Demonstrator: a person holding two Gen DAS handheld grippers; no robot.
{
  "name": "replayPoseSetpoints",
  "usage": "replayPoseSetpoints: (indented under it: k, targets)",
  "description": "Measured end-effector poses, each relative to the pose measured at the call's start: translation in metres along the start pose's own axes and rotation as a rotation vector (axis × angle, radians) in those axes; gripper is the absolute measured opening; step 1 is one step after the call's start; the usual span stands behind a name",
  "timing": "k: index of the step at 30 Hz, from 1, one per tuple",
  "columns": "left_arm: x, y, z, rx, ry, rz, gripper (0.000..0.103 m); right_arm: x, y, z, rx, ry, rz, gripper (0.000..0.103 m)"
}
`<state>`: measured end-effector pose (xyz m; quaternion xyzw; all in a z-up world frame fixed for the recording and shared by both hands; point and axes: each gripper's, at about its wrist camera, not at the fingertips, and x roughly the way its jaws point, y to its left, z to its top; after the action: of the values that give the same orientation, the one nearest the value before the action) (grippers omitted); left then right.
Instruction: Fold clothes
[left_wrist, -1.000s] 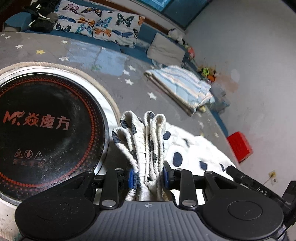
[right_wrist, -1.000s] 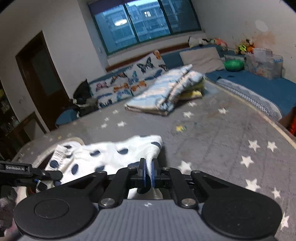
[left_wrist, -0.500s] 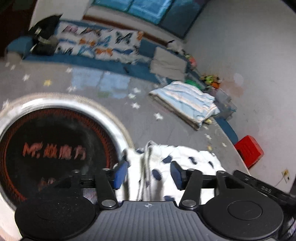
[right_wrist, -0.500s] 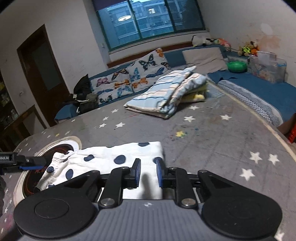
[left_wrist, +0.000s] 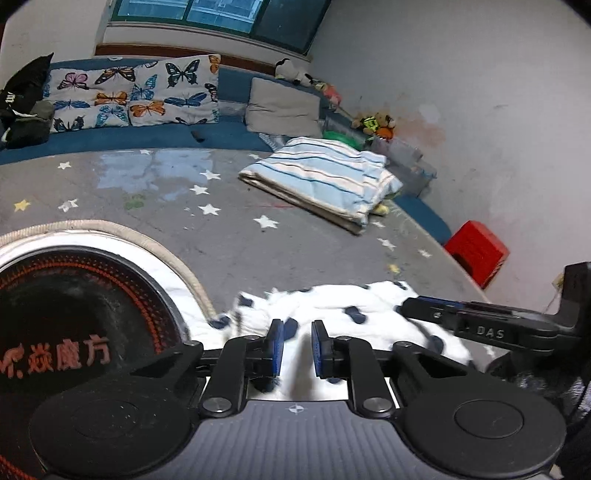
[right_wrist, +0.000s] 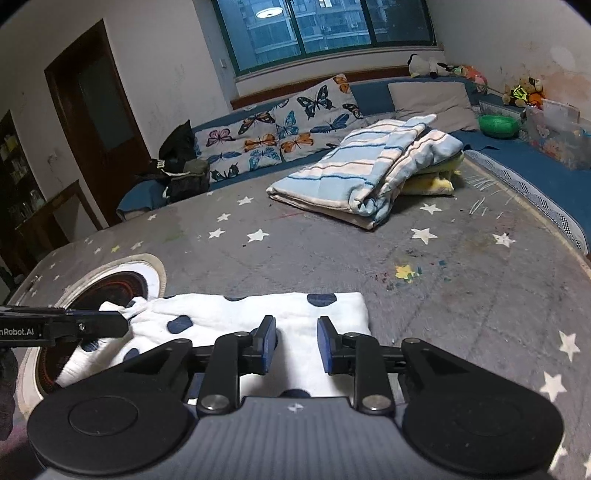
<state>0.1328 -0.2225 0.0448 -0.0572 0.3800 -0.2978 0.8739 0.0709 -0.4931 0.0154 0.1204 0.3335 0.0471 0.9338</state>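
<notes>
A white garment with dark blue dots (right_wrist: 258, 314) lies folded flat on the grey star-patterned table, its left end overlapping the rim of the round cooktop. My right gripper (right_wrist: 295, 343) hovers over the garment's near edge, open, with nothing between its blue pads. In the left wrist view the same garment (left_wrist: 332, 314) looks blurred and a little rumpled. Over its near left part my left gripper (left_wrist: 297, 347) is open with a narrow gap and holds nothing. Each gripper shows in the other's view: the right gripper (left_wrist: 480, 325) and the left gripper (right_wrist: 62, 326).
A black round cooktop with red lettering (left_wrist: 74, 332) is set into the table on the left. A folded striped blanket (right_wrist: 369, 173) lies farther back. Butterfly cushions (left_wrist: 129, 96) line a blue bench behind. A red crate (left_wrist: 476, 251) stands beyond the table's right edge.
Both grippers were shut on the garment a second ago; both have opened and let it go. The garment now lies flat, and both grippers have drawn back from it.
</notes>
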Motion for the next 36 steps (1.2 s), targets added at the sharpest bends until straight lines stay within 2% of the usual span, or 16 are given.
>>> replayPoseSetpoints:
  k: [10,18,27,33,36]
  targets:
    - [0.018,0.012,0.002,-0.043,0.025,-0.003,0.018,0.020,-0.010,0.008,0.015,0.012,-0.031,0.027]
    - [0.014,0.009,0.003,-0.046,0.022,0.006,0.018,-0.011,-0.009,0.010,-0.021,-0.003,-0.030,0.032]
    - [0.014,0.007,0.002,-0.036,0.015,0.026,0.018,-0.070,-0.002,-0.038,-0.111,0.039,0.006,0.032]
    - [0.015,0.005,0.002,-0.030,0.015,0.039,0.018,-0.103,0.000,-0.071,-0.195,0.073,-0.041,0.033]
    - [0.016,0.005,0.002,-0.027,0.015,0.045,0.018,-0.114,0.000,-0.079,-0.198,0.066,-0.064,0.033]
